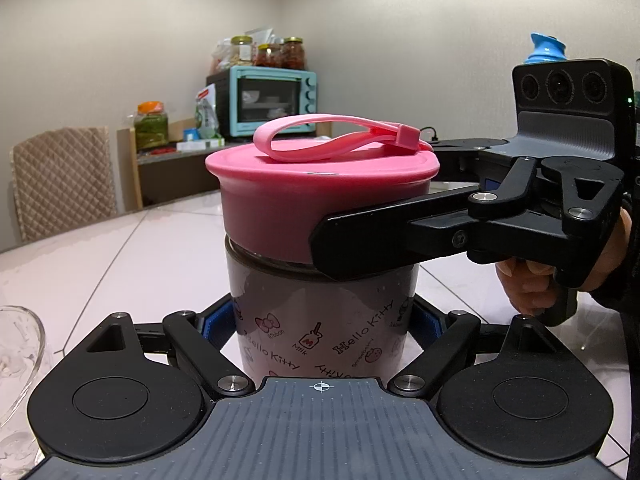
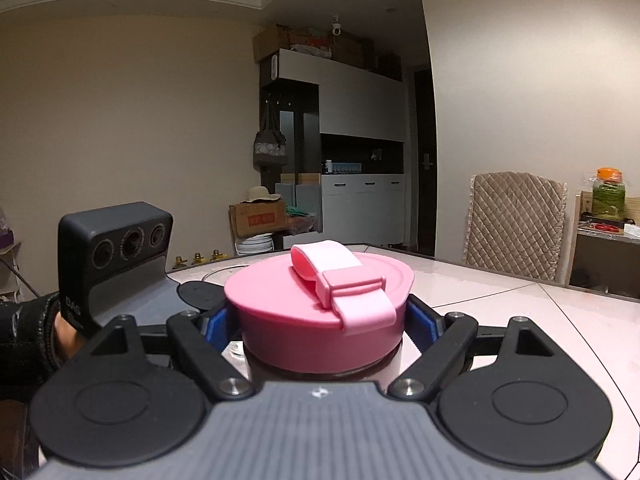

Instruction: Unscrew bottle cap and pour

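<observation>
The left gripper [image 1: 320, 322] clamps the body of the Hello Kitty bottle [image 1: 320, 312], which stands on the pale table [image 1: 132, 252]. The right gripper [image 2: 320, 318] is clenched on its pink cap [image 2: 316, 312], still seated, so unscrewing is barely begun and pouring remains. A pink strap [image 1: 336, 136] loops over the cap. A glass vessel [image 1: 18, 364] waits beside.

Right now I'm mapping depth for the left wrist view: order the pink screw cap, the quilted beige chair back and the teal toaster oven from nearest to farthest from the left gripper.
1. Pink screw cap, centre, directly above the left gripper.
2. Quilted beige chair back, left, past the table edge.
3. Teal toaster oven, centre back, against the wall.
</observation>
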Motion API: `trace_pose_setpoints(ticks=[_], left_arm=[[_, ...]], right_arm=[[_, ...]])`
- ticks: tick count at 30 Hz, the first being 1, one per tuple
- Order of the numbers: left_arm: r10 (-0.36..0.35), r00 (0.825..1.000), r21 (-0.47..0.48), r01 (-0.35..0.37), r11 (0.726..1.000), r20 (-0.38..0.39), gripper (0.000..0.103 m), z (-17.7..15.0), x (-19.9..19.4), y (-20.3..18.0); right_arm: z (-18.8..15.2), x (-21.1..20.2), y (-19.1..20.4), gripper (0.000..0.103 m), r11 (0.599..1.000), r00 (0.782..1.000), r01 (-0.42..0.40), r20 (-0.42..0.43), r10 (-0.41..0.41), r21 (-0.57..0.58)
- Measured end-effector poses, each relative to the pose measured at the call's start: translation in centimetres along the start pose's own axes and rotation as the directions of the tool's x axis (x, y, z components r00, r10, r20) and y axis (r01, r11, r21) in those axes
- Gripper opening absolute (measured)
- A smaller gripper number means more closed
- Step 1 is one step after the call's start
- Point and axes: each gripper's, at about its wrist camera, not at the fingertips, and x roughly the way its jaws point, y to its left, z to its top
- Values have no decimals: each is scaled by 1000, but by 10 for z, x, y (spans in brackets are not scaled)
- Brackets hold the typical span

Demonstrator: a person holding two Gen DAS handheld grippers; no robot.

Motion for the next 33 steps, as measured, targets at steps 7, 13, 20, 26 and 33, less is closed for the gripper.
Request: trace_pose_setpoints(ticks=[7, 13, 20, 26, 33], left_arm=[[1, 1000, 1, -1, 1000, 0, 90, 0, 0, 0], [1, 1000, 1, -1, 1000, 0, 90, 0, 1, 1], [1, 1000, 1, -1, 1000, 0, 90, -1, 1, 0], [1, 1000, 1, -1, 1000, 0, 90, -1, 1, 0], [1, 1000, 1, -1, 1000, 1, 90, -1, 1, 0]], right_arm=[[6, -14, 24, 98, 991, 991, 130, 32, -131, 26], [7, -14, 50, 99, 960, 961, 276, 20, -277, 36], [7, 2, 67, 100, 915, 918, 396, -7, -397, 76], [8, 16, 71, 100, 891, 895, 445, -14, -446, 86], [7, 24, 72, 97, 871, 876, 482, -26, -481, 94]])
